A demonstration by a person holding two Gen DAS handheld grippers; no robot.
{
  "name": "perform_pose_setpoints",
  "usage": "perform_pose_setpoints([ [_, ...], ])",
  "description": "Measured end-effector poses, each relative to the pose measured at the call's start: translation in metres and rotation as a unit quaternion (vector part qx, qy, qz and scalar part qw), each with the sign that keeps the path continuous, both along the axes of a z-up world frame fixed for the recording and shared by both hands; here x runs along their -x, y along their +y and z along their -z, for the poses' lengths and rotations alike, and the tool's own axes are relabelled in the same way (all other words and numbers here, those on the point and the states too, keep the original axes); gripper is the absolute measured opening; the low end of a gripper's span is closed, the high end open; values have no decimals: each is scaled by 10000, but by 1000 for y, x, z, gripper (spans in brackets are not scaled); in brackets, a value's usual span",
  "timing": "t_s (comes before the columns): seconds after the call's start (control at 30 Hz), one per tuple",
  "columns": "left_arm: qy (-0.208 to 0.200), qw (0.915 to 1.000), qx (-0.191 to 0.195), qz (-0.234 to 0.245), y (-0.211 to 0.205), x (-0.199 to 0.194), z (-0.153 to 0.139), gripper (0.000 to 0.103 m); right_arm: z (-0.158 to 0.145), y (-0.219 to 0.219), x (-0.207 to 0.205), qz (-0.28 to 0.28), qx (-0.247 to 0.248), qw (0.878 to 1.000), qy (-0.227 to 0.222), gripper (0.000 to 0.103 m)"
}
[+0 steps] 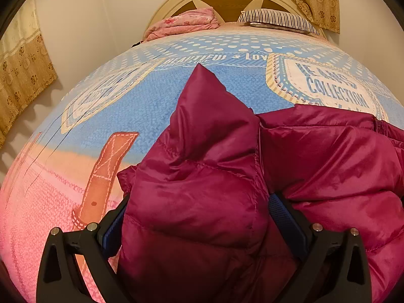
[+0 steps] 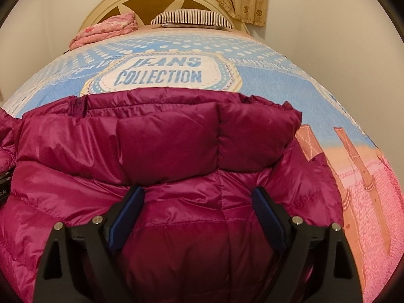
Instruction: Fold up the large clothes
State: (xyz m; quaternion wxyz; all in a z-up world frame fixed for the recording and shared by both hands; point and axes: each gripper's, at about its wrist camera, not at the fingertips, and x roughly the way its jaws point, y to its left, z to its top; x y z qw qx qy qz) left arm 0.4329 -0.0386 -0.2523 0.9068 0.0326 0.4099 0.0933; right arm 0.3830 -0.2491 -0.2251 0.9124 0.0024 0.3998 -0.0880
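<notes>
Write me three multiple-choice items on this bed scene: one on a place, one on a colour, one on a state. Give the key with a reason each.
1. Where does the striped pillow lie?
A. At the headboard, beside the pink bundle
B. On the jacket
C. On the floor

2. What colour is the puffer jacket?
A. Blue
B. Magenta
C. Beige

3. How does the right gripper stand?
A. Shut on the pillow
B. Out of view
C. Jaws wide apart over the jacket

Key:
1 A: both wrist views show the pillow at the head of the bed, right of the pink bundle.
2 B: the shiny quilted fabric is deep magenta against the blue and pink bedspread.
3 C: the blue pads stand wide apart with no fold pinched between them. The left gripper has a thick fold of jacket filling its jaws.
</notes>
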Motion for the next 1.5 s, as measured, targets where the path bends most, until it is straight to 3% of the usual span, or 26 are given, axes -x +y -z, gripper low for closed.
perform_pose_setpoints([
  [0.47, 14, 10000, 74, 4, 1, 0, 1, 102, -10, 3, 2, 58, 139, 9999, 64, 90],
  [0.67, 6, 9999, 147, 10, 3, 1, 0, 102, -46, 46, 29, -451, 118, 9978, -478, 89],
  [0.87, -17, 9996, 276, 24, 6, 2, 0, 102, -9, 66, 25, -614, 314, 9974, -185, 90],
  [1.03, 36, 9991, 418, 42, 8, 1, 0, 102, 2, 68, 15, -614, 423, 9972, 17, 93],
  [1.17, 80, 9984, 558, 46, 13, 14, -11, 102, -2, 65, 19, -646, 362, 9972, 95, 93],
  [1.27, -334, 9953, 864, 284, 10, 51, -32, 102, -20, 62, 43, -662, 204, 9976, -88, 92],
  [1.37, -599, 9946, 663, 530, -5, 80, -34, 102, -30, 67, 79, -827, 176, 9958, -339, 94],
  [1.5, -467, 9973, 195, 536, -18, 86, -16, 102, -8, 83, 94, -963, 457, 9938, -326, 94],
])
